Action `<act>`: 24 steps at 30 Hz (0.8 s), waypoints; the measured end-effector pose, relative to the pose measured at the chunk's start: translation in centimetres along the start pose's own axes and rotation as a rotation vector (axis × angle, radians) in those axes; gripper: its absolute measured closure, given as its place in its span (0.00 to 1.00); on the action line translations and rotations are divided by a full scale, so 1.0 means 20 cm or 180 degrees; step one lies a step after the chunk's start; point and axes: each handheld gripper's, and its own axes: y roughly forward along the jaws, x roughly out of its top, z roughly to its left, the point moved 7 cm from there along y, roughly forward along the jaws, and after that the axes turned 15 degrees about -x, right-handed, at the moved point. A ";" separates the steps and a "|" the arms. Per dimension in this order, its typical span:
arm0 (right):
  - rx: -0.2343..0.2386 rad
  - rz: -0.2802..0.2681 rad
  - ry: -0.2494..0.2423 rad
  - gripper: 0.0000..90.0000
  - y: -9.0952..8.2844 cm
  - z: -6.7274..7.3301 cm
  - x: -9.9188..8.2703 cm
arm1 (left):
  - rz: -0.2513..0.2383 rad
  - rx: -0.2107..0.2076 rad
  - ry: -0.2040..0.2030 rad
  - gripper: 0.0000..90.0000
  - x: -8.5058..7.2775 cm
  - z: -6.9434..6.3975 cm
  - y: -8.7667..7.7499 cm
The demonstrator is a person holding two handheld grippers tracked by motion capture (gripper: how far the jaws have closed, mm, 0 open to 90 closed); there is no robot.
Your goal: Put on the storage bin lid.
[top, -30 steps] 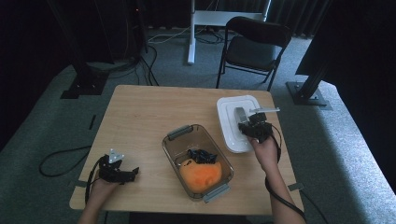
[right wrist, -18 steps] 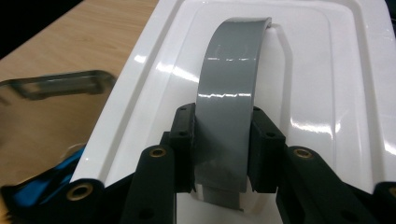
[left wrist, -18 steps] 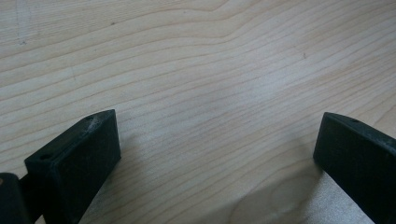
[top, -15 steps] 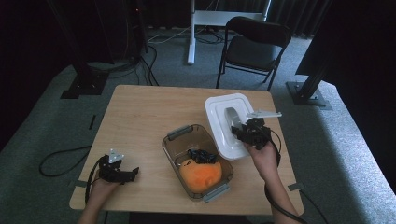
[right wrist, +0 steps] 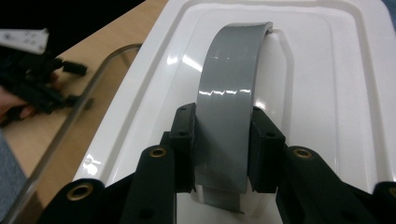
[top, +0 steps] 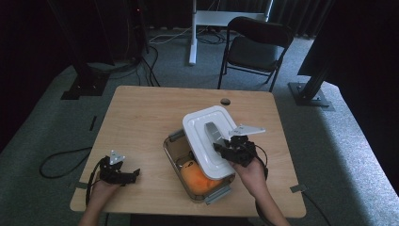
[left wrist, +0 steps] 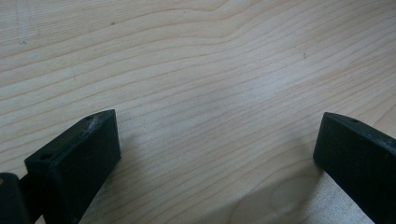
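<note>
The white lid (top: pixel 207 141) sits just right of the frame's centre in the high view, carried over the glass dish (top: pixel 197 172), overlapping its upper right part. It looks like light, stiff plastic with a glossy, slippery top, so the grey strap handle (right wrist: pixel 231 98) is the sensible hold; the right gripper (right wrist: pixel 223 151) has its jaws clamped on that strap. The dish holds something orange (top: pixel 195 176). At lower left, the left gripper (top: pixel 117 170) rests on the table (top: pixel 141 117), jaws wide apart. Nothing blocks the lid.
</note>
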 end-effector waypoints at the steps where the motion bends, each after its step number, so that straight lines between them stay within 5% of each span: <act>1: 0.0039 -0.0001 -0.0030 0.75 0.00 0.03 0.00 | -0.0001 0.0000 0.0000 0.01 0.00 0.00 0.00; 13: 0.0378 0.0068 -0.0170 0.75 0.02 0.23 -0.05 | -0.0005 0.0001 0.0000 0.01 0.00 0.00 0.00; 24: 0.0492 0.0129 -0.0245 0.75 0.04 0.32 -0.11 | -0.0004 -0.0001 0.0000 0.01 0.00 0.00 0.00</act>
